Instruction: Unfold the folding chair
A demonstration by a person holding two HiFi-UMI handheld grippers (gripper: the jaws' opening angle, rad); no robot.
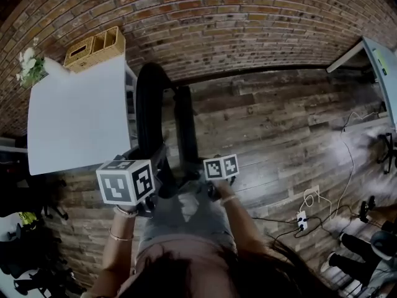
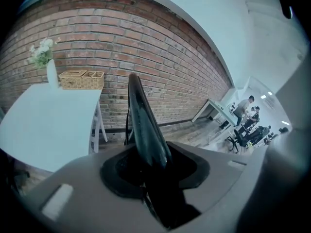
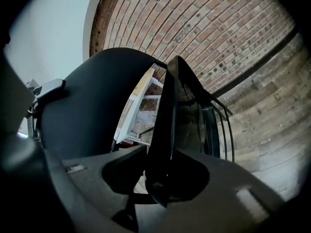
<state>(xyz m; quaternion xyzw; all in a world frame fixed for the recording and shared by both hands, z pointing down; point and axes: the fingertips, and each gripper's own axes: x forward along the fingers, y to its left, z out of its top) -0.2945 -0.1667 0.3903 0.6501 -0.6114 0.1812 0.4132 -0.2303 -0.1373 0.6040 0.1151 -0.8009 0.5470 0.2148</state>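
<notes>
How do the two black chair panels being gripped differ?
The left panel is wider with a rounded top, clamped by the left gripper; the right panel is narrower and straight-edged, clamped by the right gripper. Both are black, standing upright side by side beside the white table.

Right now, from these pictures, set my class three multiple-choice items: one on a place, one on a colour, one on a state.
1. The wicker basket stands: A on the floor; B on the white table; C on a shelf.
2. The folding chair is: A black; B white; C red.
3. The right gripper is: A open and empty; B shut on the chair; C shut on a cable.
Answers: B, it sits at the table's far corner; A, its panels show black; B, a chair panel sits clamped between its jaws.
</notes>
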